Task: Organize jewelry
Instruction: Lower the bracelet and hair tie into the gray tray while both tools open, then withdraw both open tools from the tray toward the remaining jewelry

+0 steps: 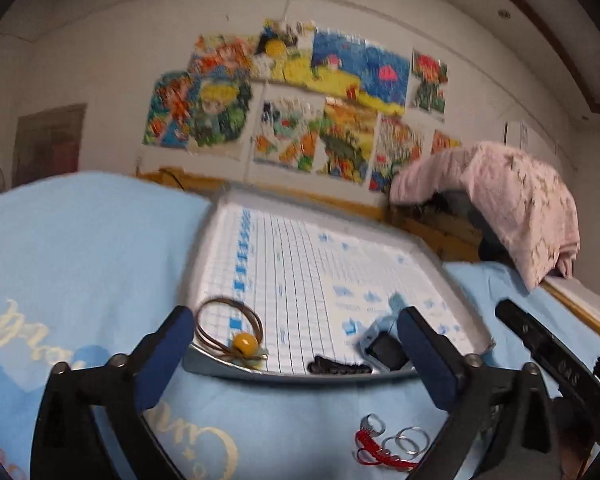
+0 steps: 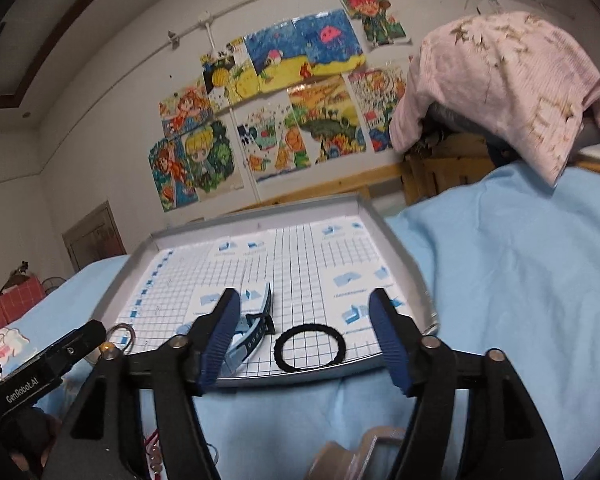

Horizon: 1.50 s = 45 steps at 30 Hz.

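Observation:
A shallow grey tray (image 1: 204,360) (image 2: 400,248) lined with gridded paper lies on a light blue cloth. At its near left corner rests a brown cord bracelet (image 1: 220,316) with a yellow bead (image 1: 245,343). A black hair tie (image 2: 309,347) (image 1: 338,367) and a blue watch (image 2: 256,326) (image 1: 380,344) lie near the tray's front edge. My left gripper (image 1: 294,320) stands open over that edge, with nothing in it. My right gripper (image 2: 305,300) is open too, the hair tie lying just below and the watch beside its left finger. A red cord with metal rings (image 1: 384,446) lies on the cloth in front of the tray.
A pink cloth (image 1: 512,204) (image 2: 500,80) is draped over something at the back right, beside a wooden rail (image 2: 332,190). Colourful drawings (image 1: 300,104) hang on the wall. The other gripper (image 2: 60,356) shows at the left. A brownish object (image 2: 360,452) lies below the right gripper.

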Available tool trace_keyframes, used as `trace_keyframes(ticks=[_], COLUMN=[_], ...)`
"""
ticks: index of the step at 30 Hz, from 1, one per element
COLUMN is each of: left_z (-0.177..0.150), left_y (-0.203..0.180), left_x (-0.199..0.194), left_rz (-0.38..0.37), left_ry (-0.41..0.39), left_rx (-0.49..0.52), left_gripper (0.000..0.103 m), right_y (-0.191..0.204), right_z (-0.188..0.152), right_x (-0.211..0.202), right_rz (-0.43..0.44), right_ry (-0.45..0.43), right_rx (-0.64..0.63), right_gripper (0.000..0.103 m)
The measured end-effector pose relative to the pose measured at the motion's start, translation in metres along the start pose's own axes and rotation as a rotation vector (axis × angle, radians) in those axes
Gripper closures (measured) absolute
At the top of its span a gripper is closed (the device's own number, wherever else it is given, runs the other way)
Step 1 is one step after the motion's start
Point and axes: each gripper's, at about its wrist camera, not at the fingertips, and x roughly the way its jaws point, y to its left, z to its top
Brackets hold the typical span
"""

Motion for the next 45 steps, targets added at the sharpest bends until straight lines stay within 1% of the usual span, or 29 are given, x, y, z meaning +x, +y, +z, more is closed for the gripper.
trace_keyframes(ticks=[3,4,6,8,11,13,15,21,25,28,33,35,37,41,45], left_z=[0.007,0.009,0.009,0.007,0.001,-0.004,-0.010,-0.031,-0.040,-0.046,-0.060,-0.065,-0.067,-0.074,-0.078], left_y=[-0.006,-0.009,-0.013,-0.016,-0.016,-0.015,-0.014,-0.019,-0.018,-0.013,-0.002,-0.001,-0.002,-0.002,-0.001], left_x=[-0.020,-0.028,-0.046,-0.064,-0.091,-0.112,-0.130,-0.185,-0.215,-0.231,-0.243,-0.243,-0.241,-0.233,-0.226], left_rz=[0.020,0.028,0.042,0.047,0.066,0.069,0.074,0.098,0.100,0.112,0.121,0.114,0.109,0.100,0.104], left_ry=[-0.024,-0.030,-0.043,-0.051,-0.055,-0.049,-0.048,-0.050,-0.064,-0.071,-0.068,-0.055,-0.033,0.010,0.053], left_rx=[0.029,0.042,0.052,0.043,0.035,0.030,0.036,0.113,0.116,0.098,0.050,0.049,0.058,0.064,0.061], left_gripper=[0.000,0.000,0.000,0.000,0.000,0.000,0.000,0.000,0.000,0.000,0.000,0.000,0.000,0.000,0.000], right_y=[0.007,0.010,0.016,0.022,0.034,0.039,0.042,0.040,0.039,0.040,0.043,0.041,0.037,0.027,0.018], right_z=[0.006,0.009,0.015,0.020,0.021,0.016,0.011,0.012,0.004,-0.001,-0.015,-0.020,-0.026,-0.033,-0.032], right_x=[-0.022,-0.028,-0.044,-0.063,-0.095,-0.120,-0.141,-0.195,-0.228,-0.246,-0.278,-0.286,-0.292,-0.298,-0.289], right_rz=[-0.023,-0.021,-0.023,-0.021,-0.038,-0.064,-0.078,-0.097,-0.093,-0.093,-0.088,-0.095,-0.101,-0.128,-0.135], right_ry=[-0.039,-0.050,-0.079,-0.125,-0.191,-0.217,-0.227,-0.210,-0.206,-0.185,-0.160,-0.142,-0.105,-0.047,-0.018], right_rx=[-0.062,-0.073,-0.107,-0.134,-0.190,-0.228,-0.244,-0.211,-0.223,-0.245,-0.280,-0.284,-0.278,-0.245,-0.218], right_gripper=[0.020,0.019,0.012,0.010,0.010,0.007,0.003,0.003,0.003,0.003,0.003,0.003,0.003,0.003,0.003])
